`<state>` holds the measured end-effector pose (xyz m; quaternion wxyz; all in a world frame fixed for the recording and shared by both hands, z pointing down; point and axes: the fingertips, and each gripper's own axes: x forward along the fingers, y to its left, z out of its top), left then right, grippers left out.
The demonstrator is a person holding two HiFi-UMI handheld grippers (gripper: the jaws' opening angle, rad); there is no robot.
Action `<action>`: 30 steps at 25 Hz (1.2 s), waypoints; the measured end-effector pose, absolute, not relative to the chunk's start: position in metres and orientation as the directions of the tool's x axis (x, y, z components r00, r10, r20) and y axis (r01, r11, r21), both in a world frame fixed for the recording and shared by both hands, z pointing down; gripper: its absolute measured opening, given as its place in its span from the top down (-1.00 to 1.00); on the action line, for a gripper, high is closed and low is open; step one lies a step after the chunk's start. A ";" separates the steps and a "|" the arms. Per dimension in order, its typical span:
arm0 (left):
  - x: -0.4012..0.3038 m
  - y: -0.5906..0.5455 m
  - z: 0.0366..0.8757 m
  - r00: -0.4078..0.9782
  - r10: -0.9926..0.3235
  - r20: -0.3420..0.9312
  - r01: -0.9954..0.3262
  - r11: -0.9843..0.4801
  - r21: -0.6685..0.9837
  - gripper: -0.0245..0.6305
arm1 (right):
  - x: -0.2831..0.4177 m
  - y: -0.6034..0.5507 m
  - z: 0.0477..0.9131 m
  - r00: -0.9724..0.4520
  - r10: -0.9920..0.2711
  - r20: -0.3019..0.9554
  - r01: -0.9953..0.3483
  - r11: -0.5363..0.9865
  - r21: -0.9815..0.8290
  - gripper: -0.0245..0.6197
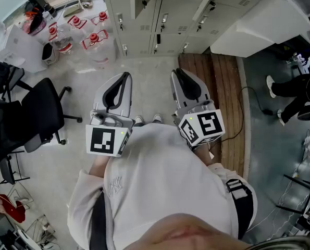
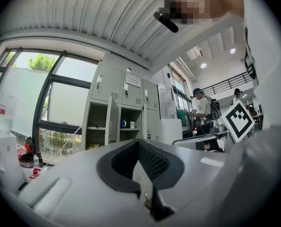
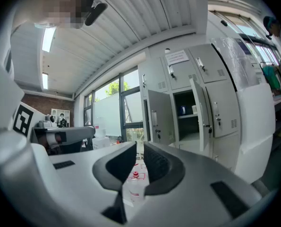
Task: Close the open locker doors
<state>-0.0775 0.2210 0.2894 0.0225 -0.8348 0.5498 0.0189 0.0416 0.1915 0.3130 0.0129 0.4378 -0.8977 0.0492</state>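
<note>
Grey lockers stand ahead, a few steps away across the floor. In the left gripper view, open compartments show on either side of a door swung outward, with a blue cup on a shelf. The right gripper view shows one open door and a second door beside a dark compartment. My left gripper is held at chest height, shut and empty. My right gripper is level with it, its jaws together but for a thin slit, holding nothing.
A black office chair stands at the left. Water bottles with red caps sit on the floor by the lockers. At the right are a white cabinet, a wooden floor strip with a cable, and a person's legs.
</note>
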 end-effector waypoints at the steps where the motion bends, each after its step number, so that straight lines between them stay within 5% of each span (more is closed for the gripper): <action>1: -0.079 0.221 0.290 0.394 -0.917 -0.057 -0.919 -0.394 -0.018 0.92 | 0.040 0.191 0.314 -0.616 -0.785 0.068 -0.787 0.612 -0.080 0.77; 30: -0.099 0.134 0.316 0.392 -0.920 -0.024 -0.920 -0.392 0.014 0.92 | 0.017 0.107 0.340 -0.625 -0.775 0.090 -0.780 0.616 -0.114 0.77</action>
